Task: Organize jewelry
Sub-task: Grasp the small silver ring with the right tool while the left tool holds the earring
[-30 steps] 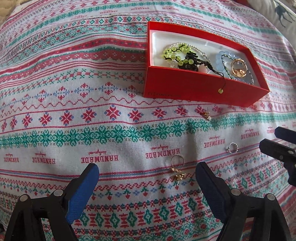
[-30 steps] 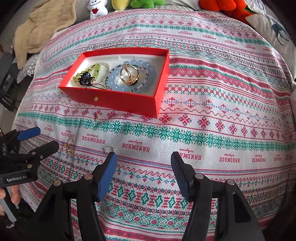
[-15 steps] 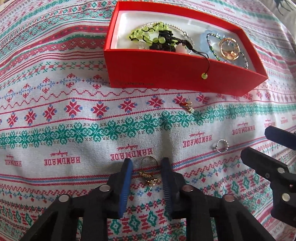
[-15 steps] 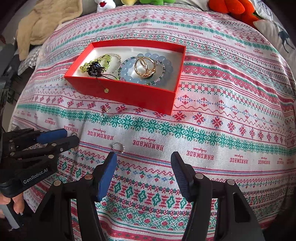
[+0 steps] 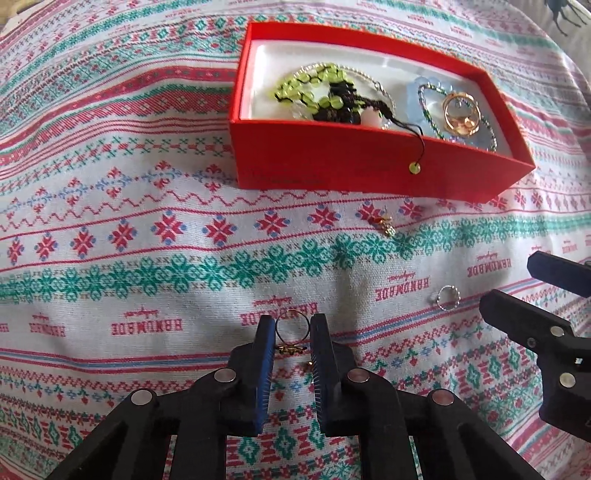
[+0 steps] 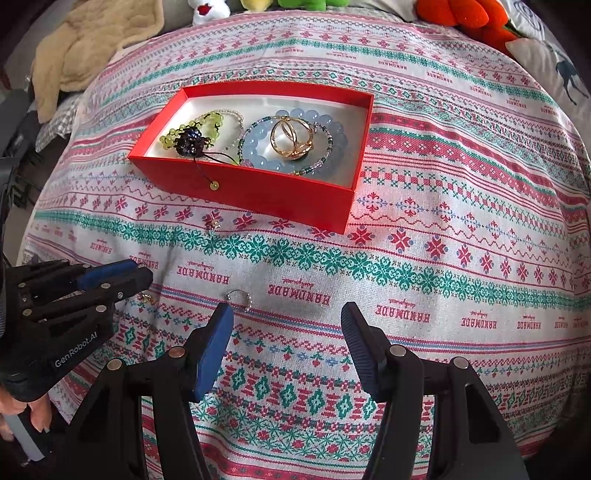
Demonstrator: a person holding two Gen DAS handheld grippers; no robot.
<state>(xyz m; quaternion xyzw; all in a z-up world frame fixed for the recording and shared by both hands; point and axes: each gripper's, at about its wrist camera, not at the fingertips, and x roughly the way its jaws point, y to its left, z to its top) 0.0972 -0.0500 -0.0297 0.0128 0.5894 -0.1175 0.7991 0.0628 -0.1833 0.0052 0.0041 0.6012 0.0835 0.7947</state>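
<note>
A red box (image 5: 369,173) (image 6: 258,192) on the patterned cloth holds a green bead bracelet (image 5: 306,86), a blue bead bracelet (image 6: 258,147) and a gold ring (image 6: 291,138). My left gripper (image 5: 293,334) is shut on a gold ring (image 5: 293,330) lying on the cloth. My right gripper (image 6: 286,332) is open above the cloth, with a small silver ring (image 6: 240,297) (image 5: 448,297) just beyond its left fingertip. A small gold earring (image 5: 386,223) (image 6: 213,223) lies in front of the box.
The patterned cloth (image 6: 443,258) covers a bed. A beige blanket (image 6: 92,48) and plush toys (image 6: 461,18) lie at its far edge. A deer-print pillow (image 6: 554,62) is at the far right.
My left gripper moved forward and closed its fingers around the gold ring. My right gripper drifted closer to the silver ring and stayed open.
</note>
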